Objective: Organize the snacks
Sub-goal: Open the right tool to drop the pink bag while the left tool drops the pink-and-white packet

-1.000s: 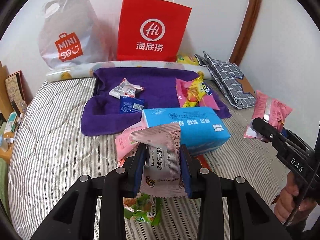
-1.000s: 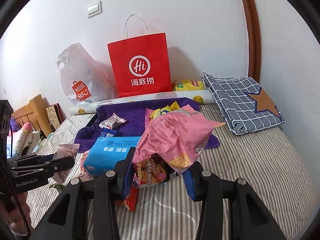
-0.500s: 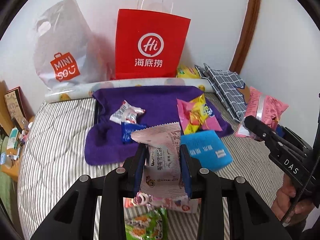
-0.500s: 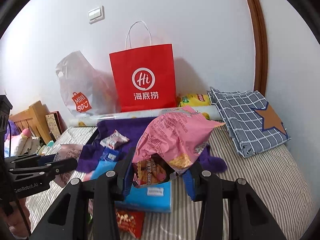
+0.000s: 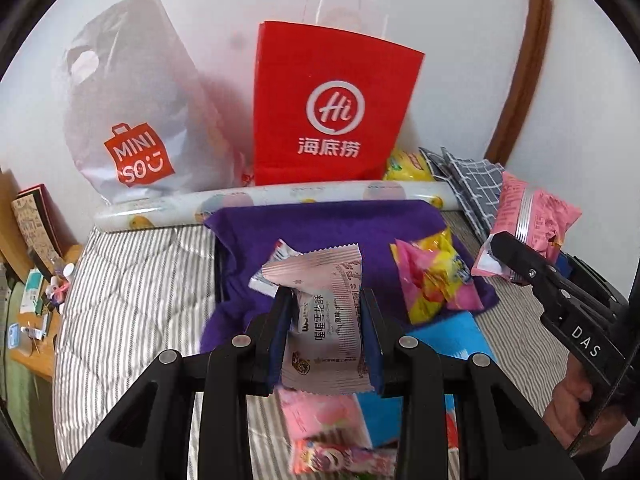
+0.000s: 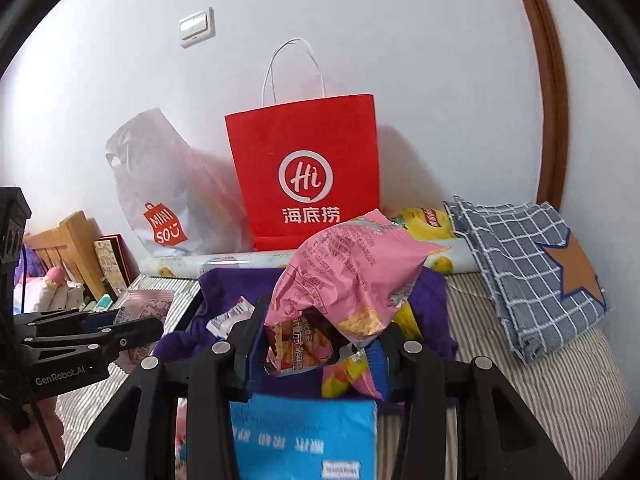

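My left gripper point(image 5: 326, 320) is shut on a silver-pink snack packet point(image 5: 324, 312), held in the air above the purple cloth point(image 5: 320, 224). My right gripper point(image 6: 320, 344) is shut on a pink chip bag point(image 6: 348, 276), also lifted; it shows at the right of the left wrist view point(image 5: 532, 216). A red paper bag point(image 5: 332, 108) stands open against the wall behind the cloth. A yellow-pink candy bag point(image 5: 436, 276) and a small white packet point(image 6: 230, 316) lie on the cloth. A blue pack point(image 6: 304, 436) lies below my right gripper.
A white MINISO plastic bag point(image 5: 132, 120) leans on the wall left of the red bag. A rolled printed sheet point(image 5: 280, 196) lies along the wall. A folded checked cloth point(image 6: 528, 264) lies at the right. Pink snack packets point(image 5: 324, 420) lie on the striped bed point(image 5: 132, 280). A cluttered bedside shelf point(image 5: 32, 308) stands at the left.
Both grippers have risen and moved forward toward the red bag, each still holding its packet. The blue pack and the loose snacks now lie lower in both views.
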